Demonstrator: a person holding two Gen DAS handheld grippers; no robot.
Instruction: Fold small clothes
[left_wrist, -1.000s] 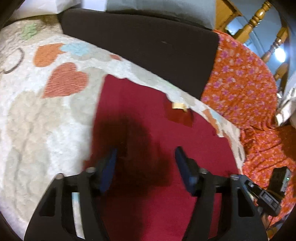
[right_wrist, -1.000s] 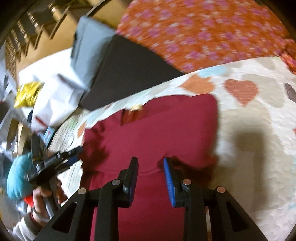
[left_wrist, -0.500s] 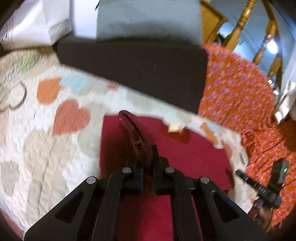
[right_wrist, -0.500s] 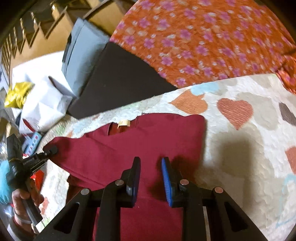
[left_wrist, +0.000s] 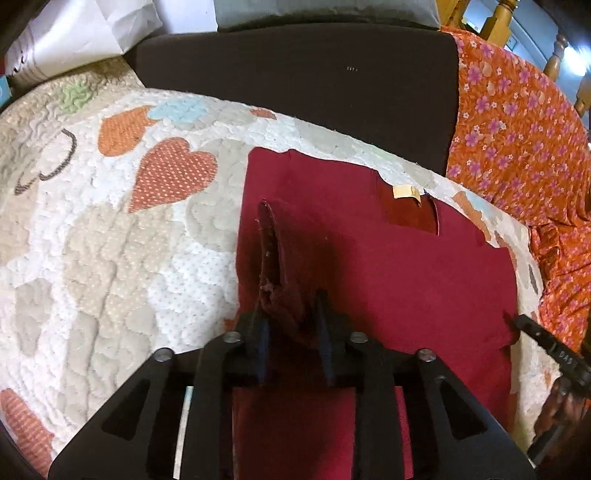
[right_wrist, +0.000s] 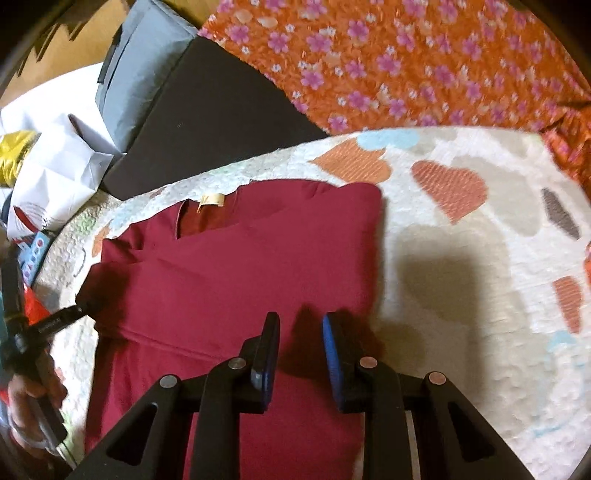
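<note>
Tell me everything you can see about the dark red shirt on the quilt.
The dark red shirt is plain soft knit with a tan neck label. It lies mostly flat, partly folded, collar away from the cameras, on the heart-patterned quilt. The left claw pinches a raised ridge of its edge; the right claw hovers open over it.

Warm, dim indoor light; a bright lamp (left_wrist: 574, 61) glares at two o'clock. Fisheye bending darkens every edge, and the floral cloth (right_wrist: 388, 66) looks perhaps motion-blurred.
</note>
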